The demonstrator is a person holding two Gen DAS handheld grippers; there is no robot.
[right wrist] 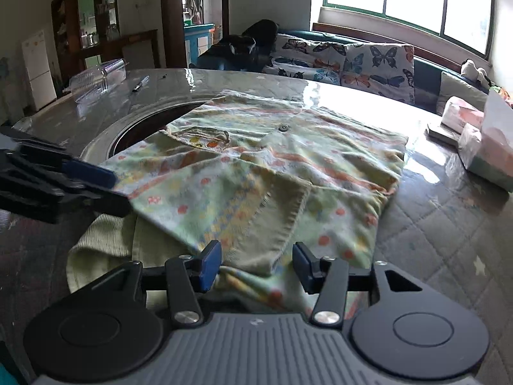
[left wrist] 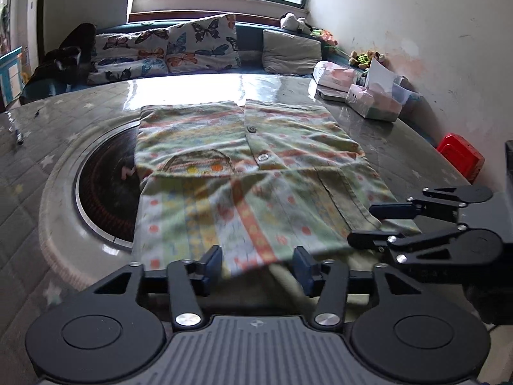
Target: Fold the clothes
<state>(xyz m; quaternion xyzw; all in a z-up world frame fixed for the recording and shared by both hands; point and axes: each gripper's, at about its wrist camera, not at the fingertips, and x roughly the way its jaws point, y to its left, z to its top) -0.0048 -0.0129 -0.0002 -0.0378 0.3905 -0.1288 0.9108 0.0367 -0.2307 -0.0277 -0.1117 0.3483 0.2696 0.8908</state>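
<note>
A pale green shirt (left wrist: pixel 243 160) with orange and yellow stripes, dots, dark buttons and a chest pocket lies flat on the round table (left wrist: pixel 80 122). Its near part is folded over, and the sleeve hem shows in the right wrist view on the shirt (right wrist: pixel 288 160). My left gripper (left wrist: pixel 257 264) is open at the shirt's near edge, with the blurred cloth edge lying between its fingers. My right gripper (right wrist: pixel 256 264) is open too, straddling the near right corner of the cloth. Each gripper shows in the other's view: the right gripper (left wrist: pixel 362 224) and the left gripper (right wrist: pixel 112 189).
A dark recessed disc (left wrist: pixel 105 186) sits in the table's middle, partly under the shirt. Tissue packs (left wrist: pixel 375 102) stand at the far right, a pen (right wrist: pixel 140 84) and a clear plastic box (right wrist: pixel 99 77) at the far left. Butterfly cushions (left wrist: pixel 198 45) line the sofa behind. A red stool (left wrist: pixel 461 157) stands beside the table.
</note>
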